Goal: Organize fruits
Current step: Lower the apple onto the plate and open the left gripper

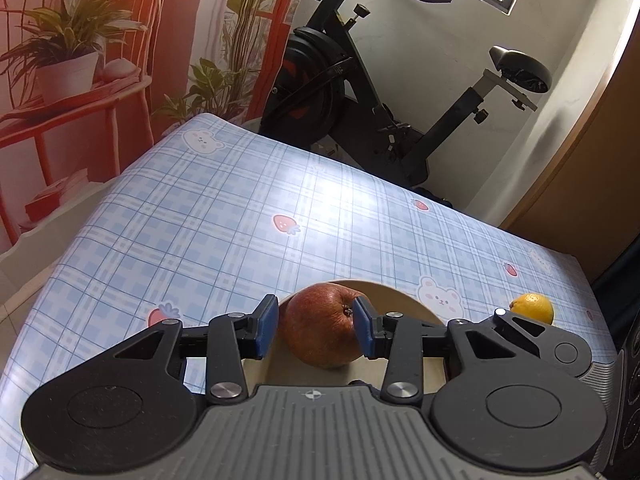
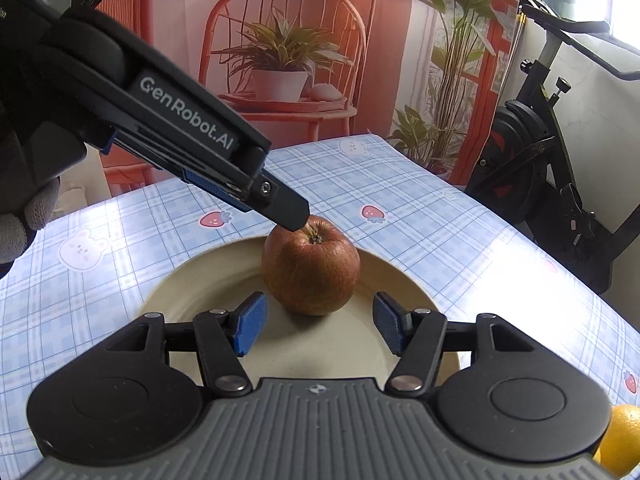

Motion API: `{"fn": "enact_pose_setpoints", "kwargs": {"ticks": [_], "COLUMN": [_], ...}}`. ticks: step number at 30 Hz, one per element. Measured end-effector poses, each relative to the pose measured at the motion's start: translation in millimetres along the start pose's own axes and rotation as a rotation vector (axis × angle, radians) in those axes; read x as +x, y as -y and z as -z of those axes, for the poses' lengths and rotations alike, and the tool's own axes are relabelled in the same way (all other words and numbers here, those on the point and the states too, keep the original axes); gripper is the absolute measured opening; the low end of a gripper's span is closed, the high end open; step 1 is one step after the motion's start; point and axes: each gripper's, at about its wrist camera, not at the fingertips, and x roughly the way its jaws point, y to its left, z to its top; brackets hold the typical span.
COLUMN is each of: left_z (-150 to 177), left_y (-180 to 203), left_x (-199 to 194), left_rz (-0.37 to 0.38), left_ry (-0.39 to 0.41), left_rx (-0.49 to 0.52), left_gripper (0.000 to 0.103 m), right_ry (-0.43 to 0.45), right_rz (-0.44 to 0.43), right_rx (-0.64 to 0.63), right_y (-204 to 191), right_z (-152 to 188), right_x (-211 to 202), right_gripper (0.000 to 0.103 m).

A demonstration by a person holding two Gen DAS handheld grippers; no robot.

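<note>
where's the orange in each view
Left wrist view: the orange sits on the tablecloth at the right edge, right of the apple.
Right wrist view: the orange is cut off at the bottom right corner, partly behind the right gripper's body.
Shared landmark: the apple on the plate.

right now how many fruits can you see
2: a red apple on the plate, between the left gripper pads, and an orange on the tablecloth beside the plate. Others may be out of view.
</note>
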Motion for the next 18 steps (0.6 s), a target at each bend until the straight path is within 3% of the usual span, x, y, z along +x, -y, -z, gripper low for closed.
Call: {"fn": "enact_pose_setpoints", "kwargs": {"ticks": [10,18], "left_z": [-12,-8], "left_y": [55,109], "left_x": [-51,-70], "left_rz": [-0.013,0.035], "left_ry": [0.122,0.225], "left_rx": [0.094,0.154], "left_gripper": [0.043,0.043], "right_ry": [0.120,0.190], "right_rz": [0.102,0.215], "right_rx": [0.146,0.318], "right_y": [42,101], "right_z": [8,31], "right_x": [-81,-152], "right_gripper": [0.062,0.062]}}
